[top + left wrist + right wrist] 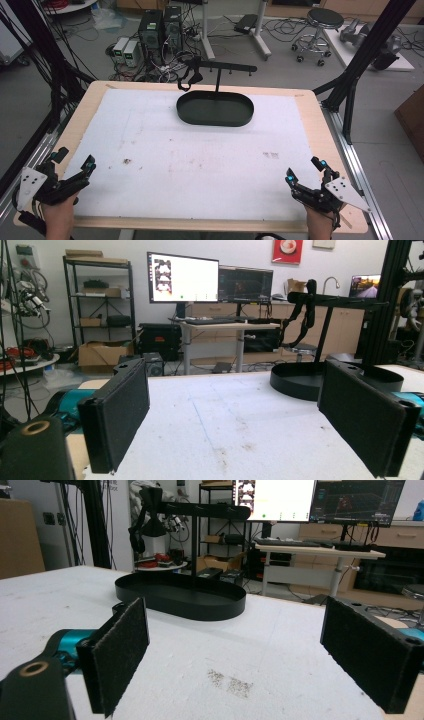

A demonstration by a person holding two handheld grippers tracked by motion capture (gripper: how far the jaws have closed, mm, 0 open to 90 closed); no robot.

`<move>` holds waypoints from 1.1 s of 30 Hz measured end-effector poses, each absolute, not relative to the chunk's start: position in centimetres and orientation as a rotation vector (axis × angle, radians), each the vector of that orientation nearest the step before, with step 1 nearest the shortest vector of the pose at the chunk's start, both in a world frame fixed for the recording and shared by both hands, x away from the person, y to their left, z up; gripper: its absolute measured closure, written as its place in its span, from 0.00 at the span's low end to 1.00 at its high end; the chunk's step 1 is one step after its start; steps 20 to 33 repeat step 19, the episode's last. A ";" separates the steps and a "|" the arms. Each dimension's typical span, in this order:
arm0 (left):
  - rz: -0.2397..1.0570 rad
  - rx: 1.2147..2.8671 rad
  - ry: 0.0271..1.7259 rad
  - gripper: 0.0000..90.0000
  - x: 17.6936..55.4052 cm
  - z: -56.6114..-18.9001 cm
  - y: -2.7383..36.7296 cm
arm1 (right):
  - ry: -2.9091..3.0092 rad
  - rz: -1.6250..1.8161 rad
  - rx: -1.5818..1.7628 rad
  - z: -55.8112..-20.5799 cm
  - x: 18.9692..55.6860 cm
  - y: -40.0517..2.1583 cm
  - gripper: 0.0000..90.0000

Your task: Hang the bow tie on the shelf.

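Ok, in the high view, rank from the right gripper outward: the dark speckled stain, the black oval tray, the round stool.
1. Dark speckled stain, on the white mat just ahead-left of the right gripper.
2. Black oval tray, far centre of the table.
3. Round stool, on the floor beyond the table.

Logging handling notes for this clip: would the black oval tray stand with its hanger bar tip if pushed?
The black oval tray stand probably slides flat: its base is wide and low. Pushing at the crossbar might tip it. The dangling black strap looks floppy.
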State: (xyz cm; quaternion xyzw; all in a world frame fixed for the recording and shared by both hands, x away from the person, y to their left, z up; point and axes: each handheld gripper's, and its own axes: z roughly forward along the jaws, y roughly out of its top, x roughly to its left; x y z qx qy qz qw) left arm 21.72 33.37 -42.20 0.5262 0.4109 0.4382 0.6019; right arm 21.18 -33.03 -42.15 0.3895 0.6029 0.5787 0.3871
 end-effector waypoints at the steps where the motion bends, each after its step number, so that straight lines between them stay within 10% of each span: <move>1: 1.013 1.219 0.952 0.15 21.7 -42.2 33.4 | 1.534 1.473 0.991 -42.2 21.2 -33.0 0.12; 33: 1.014 1.219 0.952 0.15 21.8 -42.2 33.6 | 1.519 1.481 1.005 -42.2 21.2 -33.2 0.12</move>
